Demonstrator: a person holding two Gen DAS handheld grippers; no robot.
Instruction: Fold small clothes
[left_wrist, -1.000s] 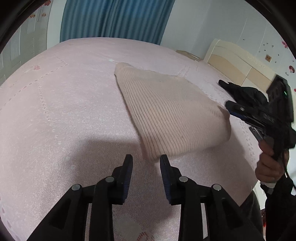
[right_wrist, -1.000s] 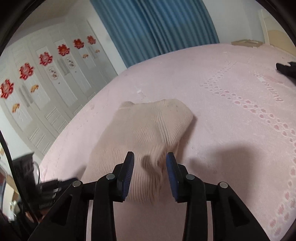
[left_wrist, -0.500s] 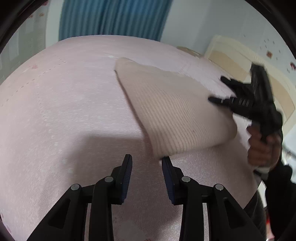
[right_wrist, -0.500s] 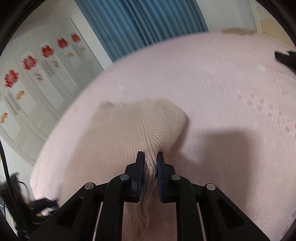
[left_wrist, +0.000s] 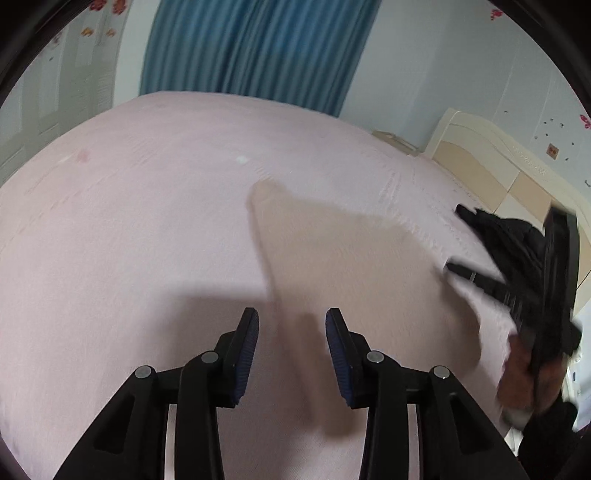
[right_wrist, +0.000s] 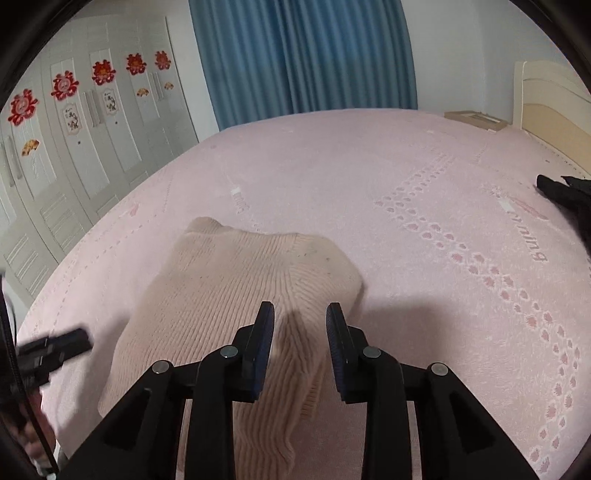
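A small beige ribbed knit garment (right_wrist: 236, 295) lies folded on the pink bedspread (right_wrist: 406, 177). My right gripper (right_wrist: 300, 325) is open just above its near edge, with the knit showing between the jaws but not pinched. In the left wrist view the garment (left_wrist: 332, 251) is blurred, and my left gripper (left_wrist: 291, 334) is open and empty over its near corner. The right gripper also shows in the left wrist view (left_wrist: 480, 277) at the right, at the garment's far side.
A black garment (left_wrist: 509, 236) lies on the bed near the cream headboard (left_wrist: 491, 166); it also shows in the right wrist view (right_wrist: 565, 195). White wardrobe doors with red decorations (right_wrist: 74, 122) stand at the left. A blue curtain (right_wrist: 303, 55) hangs behind the bed.
My right gripper was shut on the garment's edge half a second ago and has opened, letting it go. My left gripper stayed open and moved over the garment's near corner.
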